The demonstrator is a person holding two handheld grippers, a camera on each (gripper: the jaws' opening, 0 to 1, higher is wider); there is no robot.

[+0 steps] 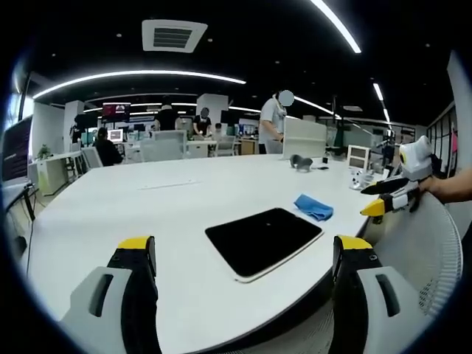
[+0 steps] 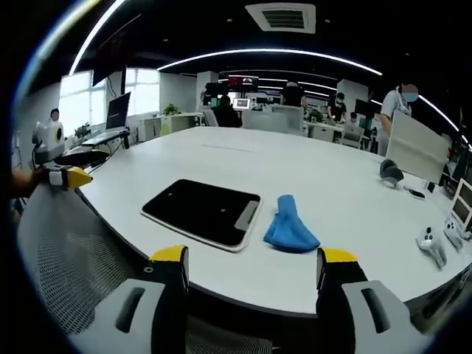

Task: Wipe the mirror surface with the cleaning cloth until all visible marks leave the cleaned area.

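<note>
Left gripper view: the left gripper (image 1: 243,254), jaws spread and empty, hangs at lower frame. The flat dark rectangular mirror with pale rim (image 1: 263,239) lies centre on the white round table (image 1: 110,203), the crumpled blue cleaning cloth (image 1: 314,207) just beyond, apart, within reach for wiping.

Right gripper view: the right gripper (image 2: 252,267), open, holding nothing, points at the cloth right of the mirror, likely for pickup.

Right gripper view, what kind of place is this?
Most likely an open-plan office: a big white table, desks with computer monitors at the back, and a ceiling air vent among long strip lights. The mirror and blue cloth lie on the table.
</note>
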